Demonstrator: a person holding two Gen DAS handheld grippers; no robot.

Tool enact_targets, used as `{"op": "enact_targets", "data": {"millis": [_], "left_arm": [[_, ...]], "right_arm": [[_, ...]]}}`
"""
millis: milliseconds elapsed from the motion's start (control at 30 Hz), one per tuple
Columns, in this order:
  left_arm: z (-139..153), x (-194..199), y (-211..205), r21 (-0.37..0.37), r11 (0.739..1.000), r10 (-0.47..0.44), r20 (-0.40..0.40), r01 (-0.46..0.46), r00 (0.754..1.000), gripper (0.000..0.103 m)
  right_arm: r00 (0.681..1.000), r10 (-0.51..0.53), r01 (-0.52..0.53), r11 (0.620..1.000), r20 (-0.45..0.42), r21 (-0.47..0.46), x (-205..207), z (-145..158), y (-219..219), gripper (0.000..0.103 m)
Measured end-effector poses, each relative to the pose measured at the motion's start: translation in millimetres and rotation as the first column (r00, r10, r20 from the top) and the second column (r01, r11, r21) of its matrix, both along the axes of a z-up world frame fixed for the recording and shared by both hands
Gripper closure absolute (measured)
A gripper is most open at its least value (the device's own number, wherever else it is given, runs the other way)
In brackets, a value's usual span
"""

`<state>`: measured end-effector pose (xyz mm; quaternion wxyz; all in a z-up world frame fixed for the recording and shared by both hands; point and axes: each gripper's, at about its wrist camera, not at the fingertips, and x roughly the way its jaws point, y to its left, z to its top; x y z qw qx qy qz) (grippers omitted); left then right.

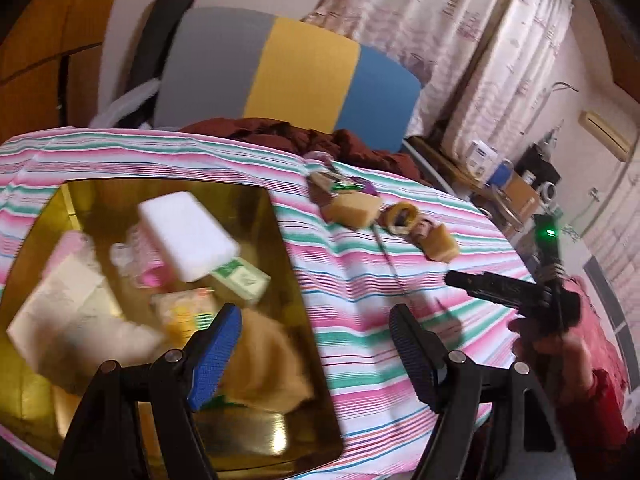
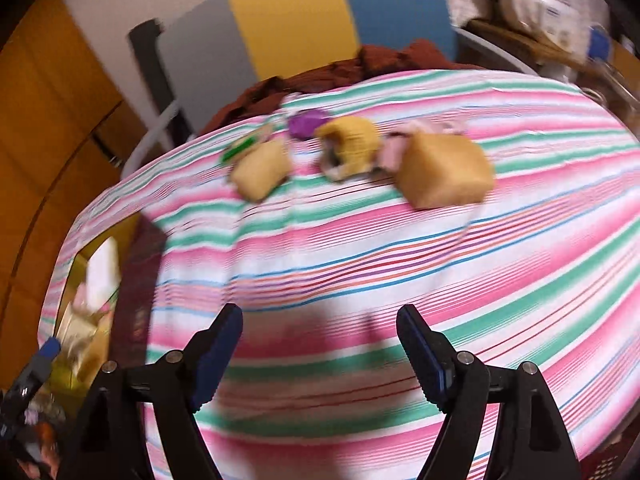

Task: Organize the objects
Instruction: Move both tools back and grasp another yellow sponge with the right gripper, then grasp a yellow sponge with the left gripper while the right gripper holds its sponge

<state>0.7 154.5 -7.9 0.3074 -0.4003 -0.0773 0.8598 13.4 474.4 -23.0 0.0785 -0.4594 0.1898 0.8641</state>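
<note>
A gold tray [image 1: 296, 280] lies on the striped tablecloth [image 1: 360, 300] and holds a white block [image 1: 188, 236], a green-and-white box [image 1: 240, 280], pink items and a tan cloth [image 1: 268, 364]. My left gripper [image 1: 316, 316] hangs open over the tray's right edge with nothing between its fingers. Along the far side of the table lie tan blocks [image 2: 444, 172] [image 2: 262, 174], a yellow roll [image 2: 352, 144] and a purple piece [image 2: 306, 124]. My right gripper [image 2: 320, 344] stands open above bare cloth, well short of them. Both views are motion-blurred.
A chair with a grey, yellow and blue back [image 1: 280, 72] stands behind the table, with dark red fabric [image 1: 280, 132] on it. Curtains and a cluttered shelf [image 1: 504, 184] are at the right. A hand [image 1: 536, 336] holds the right tool there.
</note>
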Motion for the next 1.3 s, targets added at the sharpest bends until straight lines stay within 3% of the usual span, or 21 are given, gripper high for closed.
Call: {"op": "enact_targets", "data": {"millis": [167,333,567,833,900,1000,1300], "left_arm": [[1.0,-2.5,20.7,0.084,0.993,-0.090,0.056,0.085,0.994,0.020],[5.2,-5.0,46.0,0.055,0.993,-0.108,0.051,0.106,0.993,0.020],[3.1,-22.2,81.1,0.019,0.990,-0.139,0.067,0.138,0.988,0.020],[-13.6,-51.3,109.0,-0.018,0.990,-0.136,0.119,0.139,0.984,0.020],[-18.6,-60.1,119.5,-0.033,0.989,-0.136,0.124,0.142,0.983,0.020],[-24.3,-72.4,135.0,-0.062,0.988,-0.136,0.126,0.144,0.983,0.020],[-59.9,-133.8,175.4,-0.167,0.982,-0.067,0.152,0.092,0.986,0.020]], "right_arm": [[0.999,-0.053,0.053,0.998,0.009,0.031,-10.4,-1.5,42.4,0.021],[0.996,-0.090,0.090,0.991,-0.004,0.095,-29.0,-2.9,78.3,0.008],[0.995,-0.098,0.097,0.992,-0.001,0.085,-62.0,-18.0,108.1,0.007],[0.998,-0.067,0.068,0.995,-0.006,0.076,-79.5,-26.8,107.0,0.007],[0.998,-0.055,0.056,0.996,-0.016,0.073,-80.0,-26.9,105.0,0.009],[0.999,-0.038,0.038,0.997,0.000,0.062,-81.5,-29.3,103.7,0.026],[0.994,-0.105,0.104,0.993,-0.010,-0.054,-65.9,-20.5,115.2,0.034]]}}
